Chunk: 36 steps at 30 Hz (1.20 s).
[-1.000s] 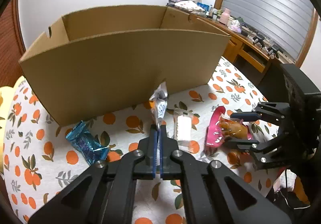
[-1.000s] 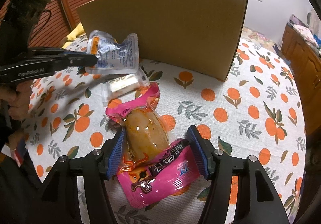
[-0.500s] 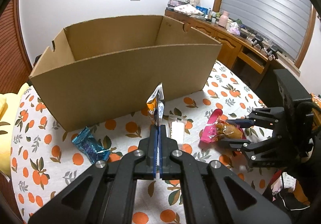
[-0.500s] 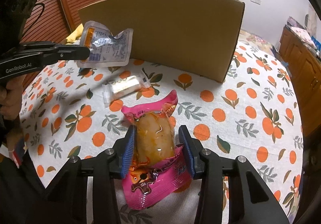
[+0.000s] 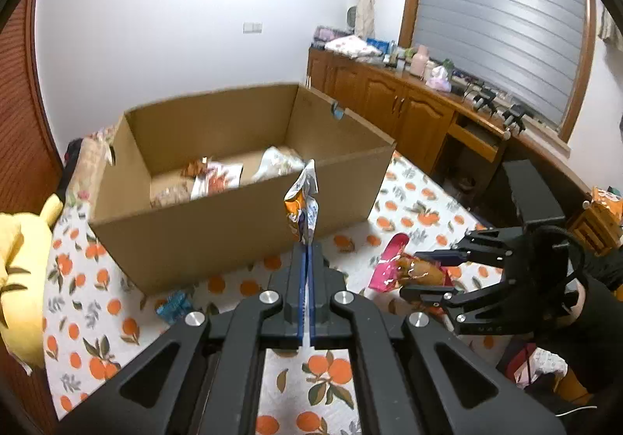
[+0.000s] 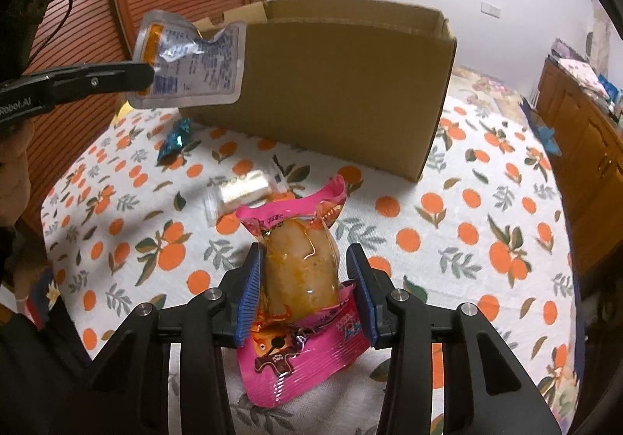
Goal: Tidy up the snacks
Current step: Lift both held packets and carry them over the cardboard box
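Left gripper (image 5: 306, 246) clamped on silver pouch (image 6: 190, 61), held above worktop (image 6: 447, 224) (near cardboard box (image 5: 241, 201)); right gripper (image 6: 307, 279) pinching pink snack pack (image 6: 300, 302).

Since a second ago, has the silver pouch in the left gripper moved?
Yes. The silver pouch rose: it was low against the cardboard box front and now sits level with its top rim, pinched in the left gripper.

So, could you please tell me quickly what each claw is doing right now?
Left claw: closed on the silver pouch, held in the air.
Right claw: closed on the pink snack pack.
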Motion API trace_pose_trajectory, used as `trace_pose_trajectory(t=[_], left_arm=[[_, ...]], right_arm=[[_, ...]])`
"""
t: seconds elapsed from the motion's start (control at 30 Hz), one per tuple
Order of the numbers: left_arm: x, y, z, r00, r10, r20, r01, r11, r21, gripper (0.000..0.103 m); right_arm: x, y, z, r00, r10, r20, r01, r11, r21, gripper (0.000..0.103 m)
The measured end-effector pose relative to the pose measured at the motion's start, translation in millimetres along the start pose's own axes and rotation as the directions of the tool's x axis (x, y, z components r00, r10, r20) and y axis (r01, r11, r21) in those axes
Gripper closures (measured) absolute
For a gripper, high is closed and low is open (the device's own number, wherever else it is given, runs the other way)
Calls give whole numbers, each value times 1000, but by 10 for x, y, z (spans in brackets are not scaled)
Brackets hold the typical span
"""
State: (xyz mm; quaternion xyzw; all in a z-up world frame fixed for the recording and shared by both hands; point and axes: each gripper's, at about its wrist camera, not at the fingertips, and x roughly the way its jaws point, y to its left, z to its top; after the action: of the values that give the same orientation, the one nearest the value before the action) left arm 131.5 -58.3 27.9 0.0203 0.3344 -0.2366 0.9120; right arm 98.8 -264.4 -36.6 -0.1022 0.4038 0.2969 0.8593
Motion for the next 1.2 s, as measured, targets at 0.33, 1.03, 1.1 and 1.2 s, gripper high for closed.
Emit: trace_pose_trajectory(t=[0.33, 1.03, 1.1, 1.2], left_arm=[[-269, 25, 395, 996, 10, 88, -13, 999, 29, 103], [226, 577, 896, 994, 83, 70, -83, 997, 7, 103], [335, 647, 888, 995, 90, 48, -90, 996, -1, 103], [494, 754, 861, 995, 100, 18, -100, 995, -12, 103]], right_arm=[[-352, 13, 300, 996, -22, 89, 25, 999, -33, 60], [-595, -78, 1267, 970, -51, 238, 84, 988, -131, 60], [-501, -91, 1375, 972, -48, 231, 82, 987, -139, 60], [-377, -112, 1505, 975, -40, 220, 74, 986, -148, 60]])
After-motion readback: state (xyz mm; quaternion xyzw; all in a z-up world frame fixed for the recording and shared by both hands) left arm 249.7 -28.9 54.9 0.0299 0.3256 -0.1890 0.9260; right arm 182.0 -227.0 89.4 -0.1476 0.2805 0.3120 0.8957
